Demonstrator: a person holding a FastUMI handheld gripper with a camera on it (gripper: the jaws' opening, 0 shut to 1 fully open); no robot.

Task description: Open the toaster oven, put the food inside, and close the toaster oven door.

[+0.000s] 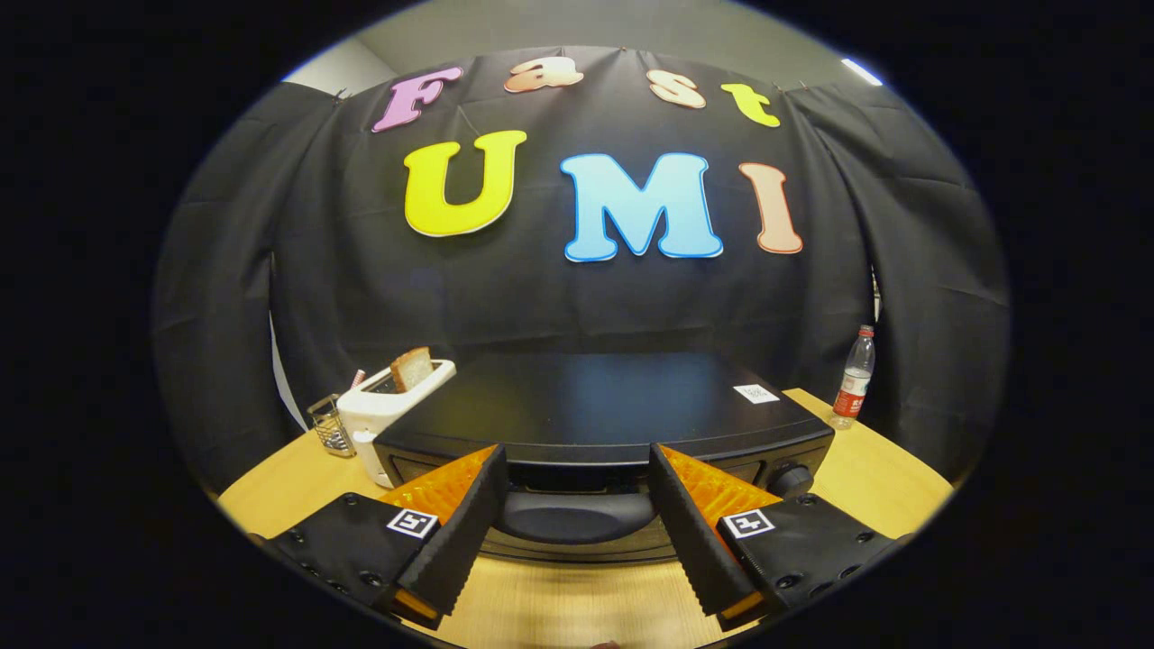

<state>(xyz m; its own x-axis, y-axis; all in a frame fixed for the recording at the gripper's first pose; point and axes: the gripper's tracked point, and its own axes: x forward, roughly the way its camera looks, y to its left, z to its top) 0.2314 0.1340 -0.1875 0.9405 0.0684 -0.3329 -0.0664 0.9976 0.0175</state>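
A black toaster oven [595, 406] stands on the wooden table [888, 482] just ahead of my gripper [577, 455]. Its flat top fills the middle of the view, and its door handle [577, 516] shows between my fingers, at the front edge. My gripper is open, with the fingers spread either side of the handle and nothing pressed between them. A control knob [792, 479] sits at the oven's right front. To the left of the oven stands a white pop-up toaster [397, 406] with a slice of bread [412, 368] sticking up from its slot.
A small wire holder [332, 425] stands left of the white toaster. A plastic water bottle [853, 377] with a red label stands at the table's far right corner. A white sticker [755, 393] lies on the oven's top. Black cloth hangs behind the table.
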